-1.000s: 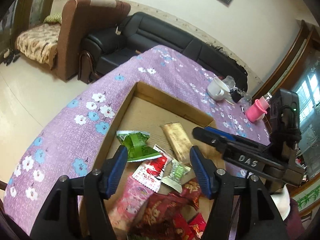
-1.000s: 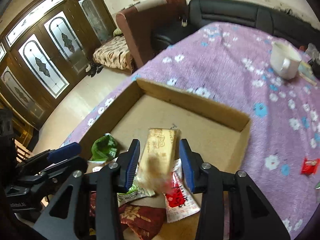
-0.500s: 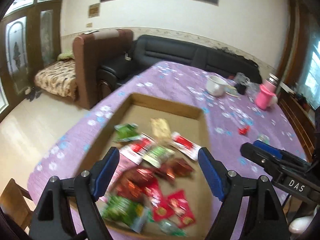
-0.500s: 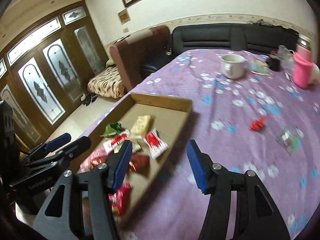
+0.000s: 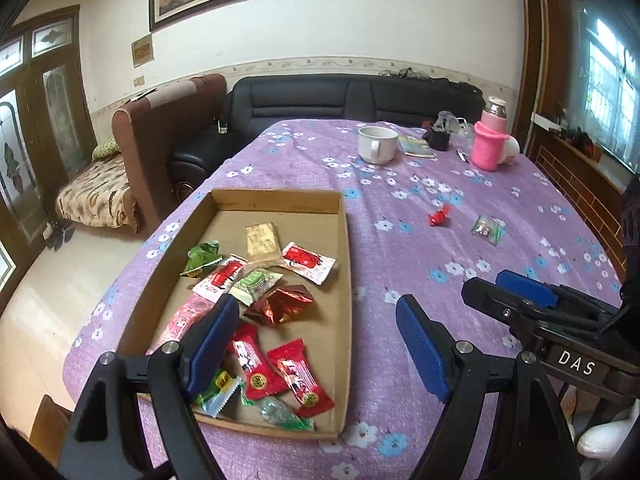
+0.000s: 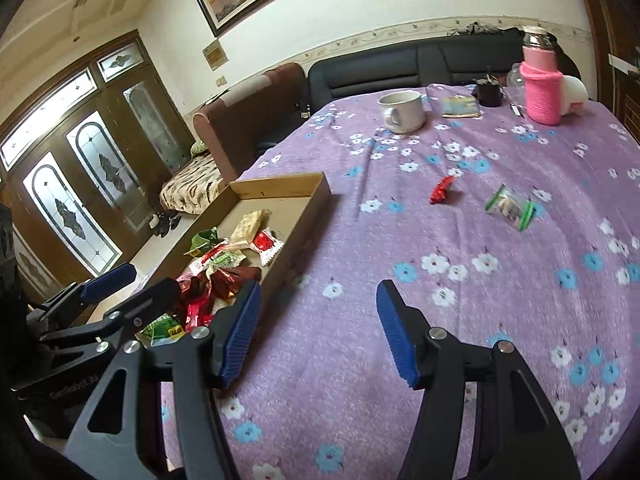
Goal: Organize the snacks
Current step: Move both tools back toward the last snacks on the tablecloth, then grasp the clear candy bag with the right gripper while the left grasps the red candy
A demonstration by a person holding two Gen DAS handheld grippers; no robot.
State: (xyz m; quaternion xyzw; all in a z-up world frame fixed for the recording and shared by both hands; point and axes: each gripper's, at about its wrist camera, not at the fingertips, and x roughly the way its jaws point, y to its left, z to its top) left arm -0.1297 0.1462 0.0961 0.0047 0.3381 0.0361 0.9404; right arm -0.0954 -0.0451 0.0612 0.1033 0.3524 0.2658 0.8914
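Both grippers withdrawn from the cardboard tray, jaws apart and empty.

Compared with one second earlier: left gripper and right gripper pulled back from close over the snacks to a wider view of the table; beige bar, formerly between the right jaws, now lying flat in the tray. Left jaws wide apart, nothing between them; right jaws opening, roughly half spread, nothing between them, bare purple floral tablecloth beneath. Cardboard tray at the table's left side, holding the beige bar, green packets, red-and-white sachets, a crumpled dark-red foil wrapper and red wrapped candies near the front wall. Outside the tray, well apart from it: red candy and clear green-edged packet, near each other. Far end: white mug, pink bottle.
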